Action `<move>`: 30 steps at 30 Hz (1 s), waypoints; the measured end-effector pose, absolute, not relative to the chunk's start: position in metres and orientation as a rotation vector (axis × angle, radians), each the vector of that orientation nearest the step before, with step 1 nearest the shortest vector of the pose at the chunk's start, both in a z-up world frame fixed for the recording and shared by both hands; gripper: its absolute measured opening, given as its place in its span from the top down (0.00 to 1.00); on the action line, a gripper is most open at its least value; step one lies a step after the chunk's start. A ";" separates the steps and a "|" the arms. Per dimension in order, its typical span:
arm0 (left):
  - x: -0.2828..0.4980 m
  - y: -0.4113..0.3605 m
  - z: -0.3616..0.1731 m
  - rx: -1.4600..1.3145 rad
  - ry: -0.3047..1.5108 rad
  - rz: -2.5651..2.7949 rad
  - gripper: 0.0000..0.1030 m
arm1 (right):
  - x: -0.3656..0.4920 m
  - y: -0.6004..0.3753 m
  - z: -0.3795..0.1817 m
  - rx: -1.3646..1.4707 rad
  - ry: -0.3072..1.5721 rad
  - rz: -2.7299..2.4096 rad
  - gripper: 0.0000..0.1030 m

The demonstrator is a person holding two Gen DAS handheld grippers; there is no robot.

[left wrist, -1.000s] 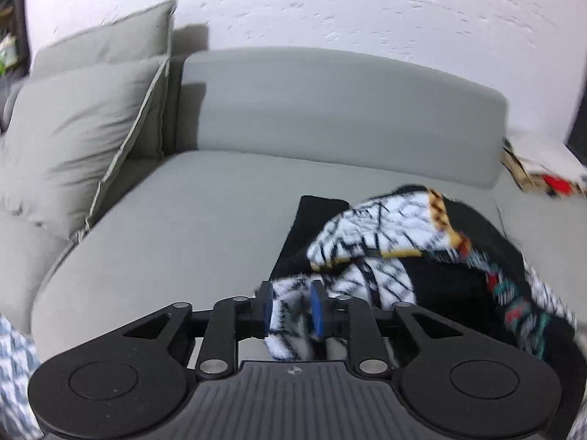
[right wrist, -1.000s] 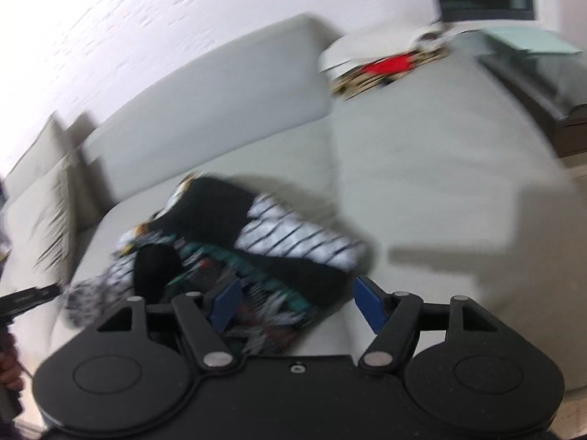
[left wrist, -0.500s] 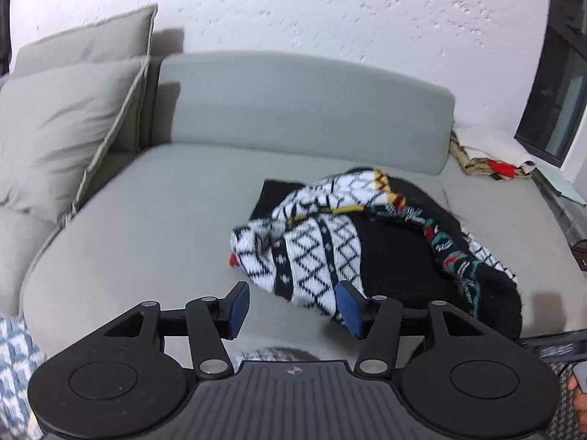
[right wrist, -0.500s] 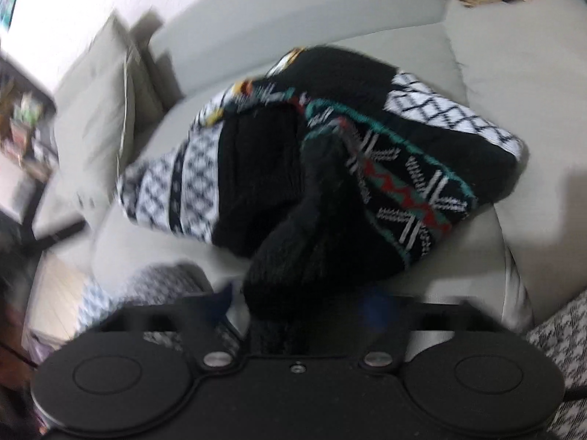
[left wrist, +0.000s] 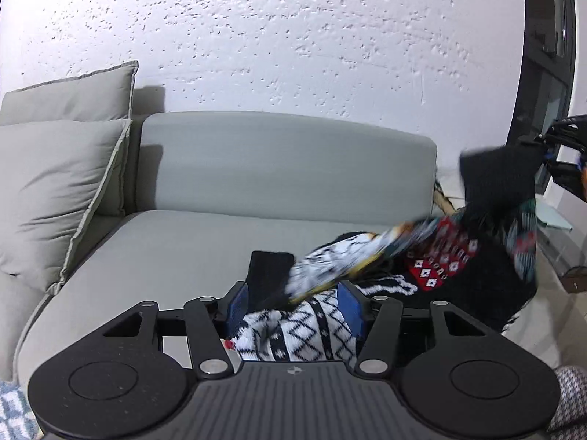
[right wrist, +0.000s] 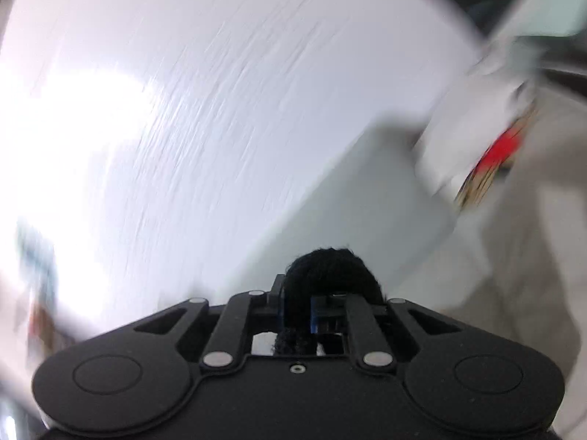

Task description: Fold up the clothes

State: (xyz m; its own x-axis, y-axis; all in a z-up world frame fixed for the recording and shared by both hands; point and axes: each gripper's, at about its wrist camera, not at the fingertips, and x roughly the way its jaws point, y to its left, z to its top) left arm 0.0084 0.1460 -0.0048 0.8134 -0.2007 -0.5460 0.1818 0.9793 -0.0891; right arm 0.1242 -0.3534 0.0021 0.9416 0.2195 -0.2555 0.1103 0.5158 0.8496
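The left gripper (left wrist: 295, 306) hangs low over the front edge of the grey sofa (left wrist: 190, 253), its blue pads (left wrist: 350, 306) spread wide with the black-and-white zigzag part of the sweater (left wrist: 433, 256) lying between them; neither pad appears to press the knit. From there the sweater rises toward two o'clock, a band of red diamonds and teal showing on the black body, and its black end is lifted well above the seat near the dark window frame (left wrist: 539, 110). Up there the right gripper (left wrist: 563, 154) shows only as a blurred dark shape at three o'clock. Two grey cushions (left wrist: 55, 190) lean at nine o'clock against the white wall (left wrist: 293, 36).

In the right wrist view, the right gripper (right wrist: 297, 310) has its pads pressed together on a tuft of black knit (right wrist: 330, 271). Everything behind it is smeared, so the red and white things (right wrist: 477, 146) at two o'clock cannot be made out.
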 end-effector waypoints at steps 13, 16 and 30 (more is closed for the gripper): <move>0.019 0.155 -0.067 -0.276 0.767 -0.208 0.41 | 0.039 -0.365 -0.065 0.777 0.696 -0.077 0.27; 0.020 0.159 -0.084 -0.366 0.816 -0.197 0.40 | 0.017 -0.360 -0.093 0.784 0.755 -0.047 0.27; 0.063 0.151 -0.135 -0.592 0.873 -0.195 0.48 | 0.053 -0.370 -0.183 0.732 0.802 -0.073 0.38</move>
